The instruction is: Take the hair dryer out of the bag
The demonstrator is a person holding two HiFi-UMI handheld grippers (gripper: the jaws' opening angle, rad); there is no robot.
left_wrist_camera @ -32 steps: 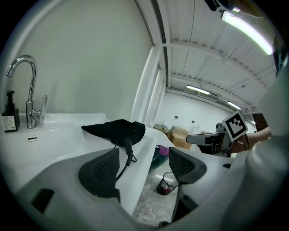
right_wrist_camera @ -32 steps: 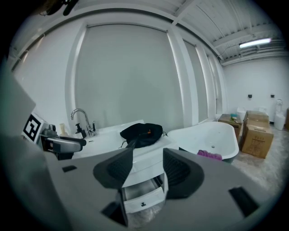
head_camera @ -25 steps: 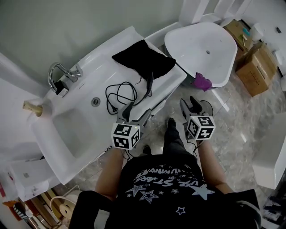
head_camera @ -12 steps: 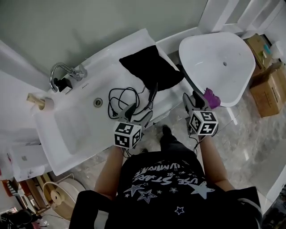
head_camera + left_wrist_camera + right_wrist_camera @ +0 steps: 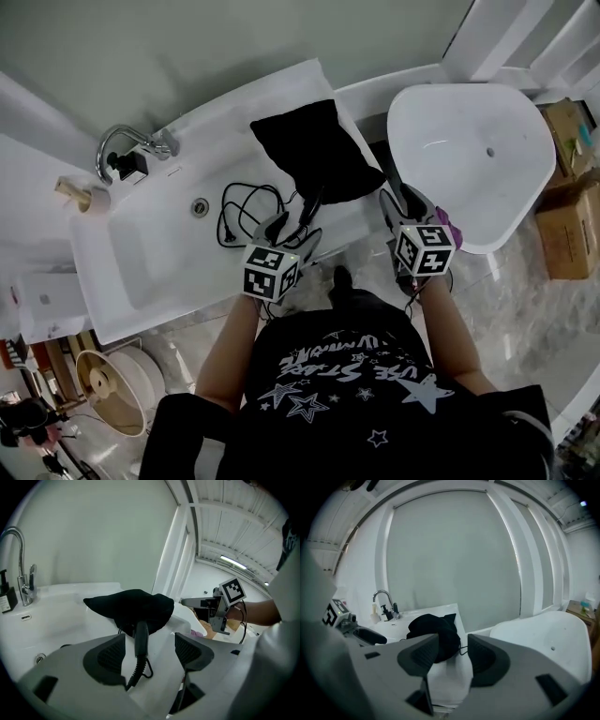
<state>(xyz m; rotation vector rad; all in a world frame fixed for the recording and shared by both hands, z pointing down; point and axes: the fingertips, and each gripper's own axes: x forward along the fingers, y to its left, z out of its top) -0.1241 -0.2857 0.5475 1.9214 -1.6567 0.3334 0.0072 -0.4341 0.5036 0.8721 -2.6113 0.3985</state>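
Limply slumped black fabric bag point(image 5: 319, 150) on glossy white basin point(image 5: 141, 258); left tongs point(image 5: 291, 231), right tongs point(image 5: 400, 202) both wide.

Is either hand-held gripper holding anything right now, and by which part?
Nothing is held. The left hand-held gripper is open, the hair dryer's handle ahead between its jaws, ungripped. The right hand-held gripper is open and empty, facing the black bag.

Left tongs point(image 5: 289, 231), right tongs point(image 5: 403, 204) (both agape)
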